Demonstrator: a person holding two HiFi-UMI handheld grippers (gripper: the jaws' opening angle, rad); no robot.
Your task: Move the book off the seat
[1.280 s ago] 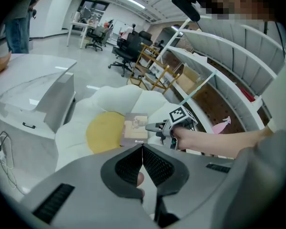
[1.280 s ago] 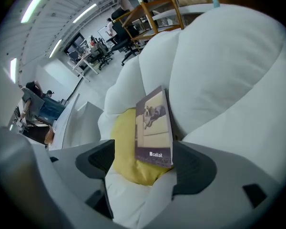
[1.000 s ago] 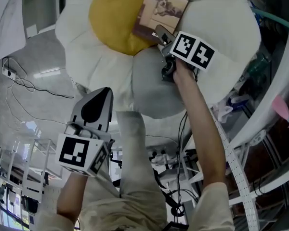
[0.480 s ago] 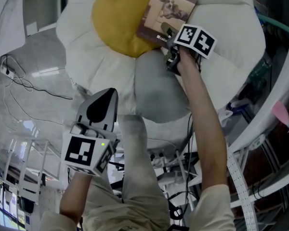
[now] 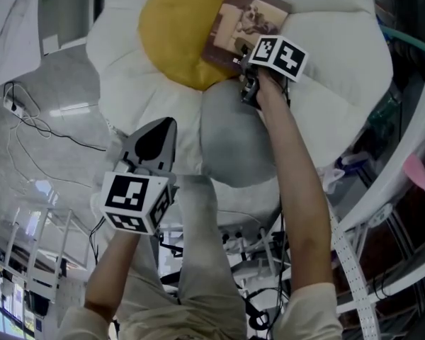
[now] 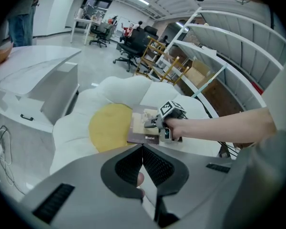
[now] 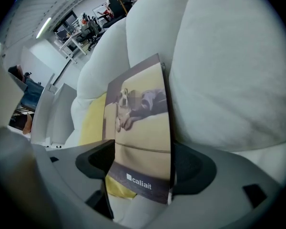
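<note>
A thin book [image 5: 253, 18] with a dog on its cover lies on the flower-shaped seat [image 5: 333, 62], partly over the yellow centre [image 5: 173, 27]. My right gripper [image 5: 242, 52] is at the book's near edge. In the right gripper view the book [image 7: 143, 128] stands between the two parted jaws of the right gripper [image 7: 143, 175], which is open. The left gripper view shows the book [image 6: 142, 128] and the right gripper [image 6: 150, 124] from farther back. My left gripper [image 5: 159, 129] hangs low and left of the seat, shut and empty [image 6: 143, 159].
A grey petal [image 5: 234, 137] bulges just below the right gripper. Cables [image 5: 28, 129] trail on the floor at left. Metal shelf rails [image 5: 382, 190] run along the right. A white table [image 6: 33, 75] and office chairs [image 6: 133, 46] stand beyond the seat.
The right gripper has slid up and left onto the book's near edge. The left gripper has risen slightly and stayed shut.
</note>
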